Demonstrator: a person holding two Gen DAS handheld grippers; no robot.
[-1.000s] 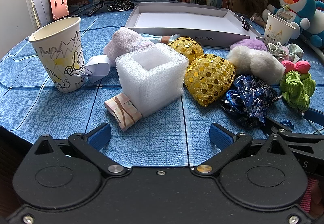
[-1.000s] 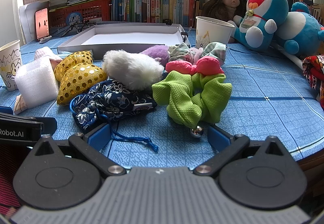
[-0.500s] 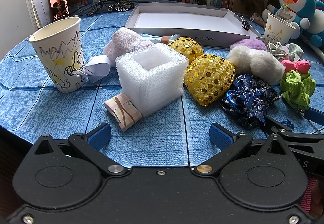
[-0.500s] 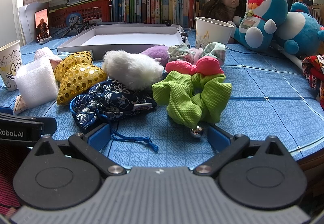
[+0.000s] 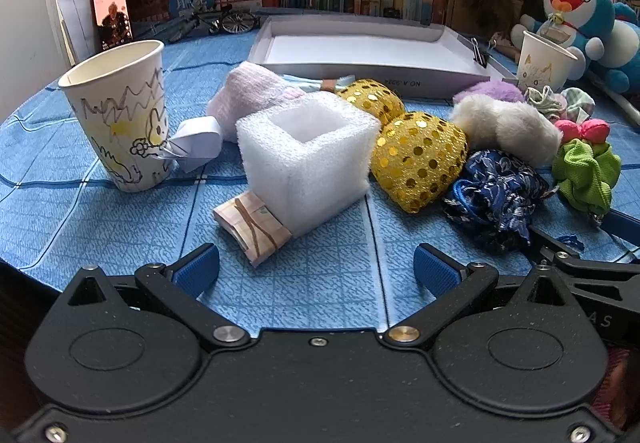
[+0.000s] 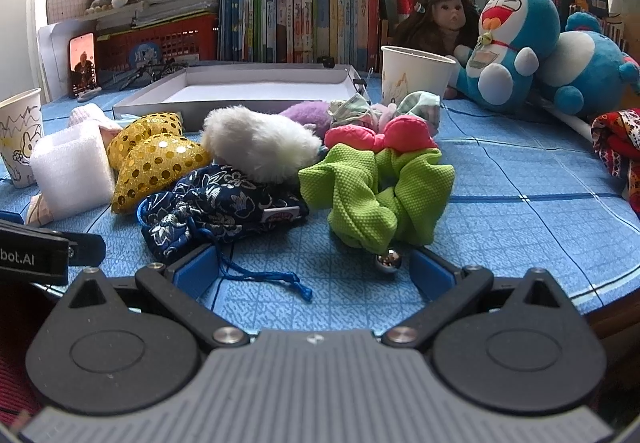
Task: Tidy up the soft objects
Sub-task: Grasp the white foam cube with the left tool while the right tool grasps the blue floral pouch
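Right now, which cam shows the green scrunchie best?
Right wrist view: the green scrunchie sits front and centre, just ahead of the open right claw, folds and metal bead visible. The left wrist view only catches it small at the far right edge, partly distorted.

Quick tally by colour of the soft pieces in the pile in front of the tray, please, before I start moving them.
Gold sequin cushions: 2
White: 2, foam block, fluffy piece
Pink: 2, towel roll, bow
Green scrunchie: 1
Navy pouch: 1
Purple fluffy piece: 1
Checked scrunchie: 1
Total: 10
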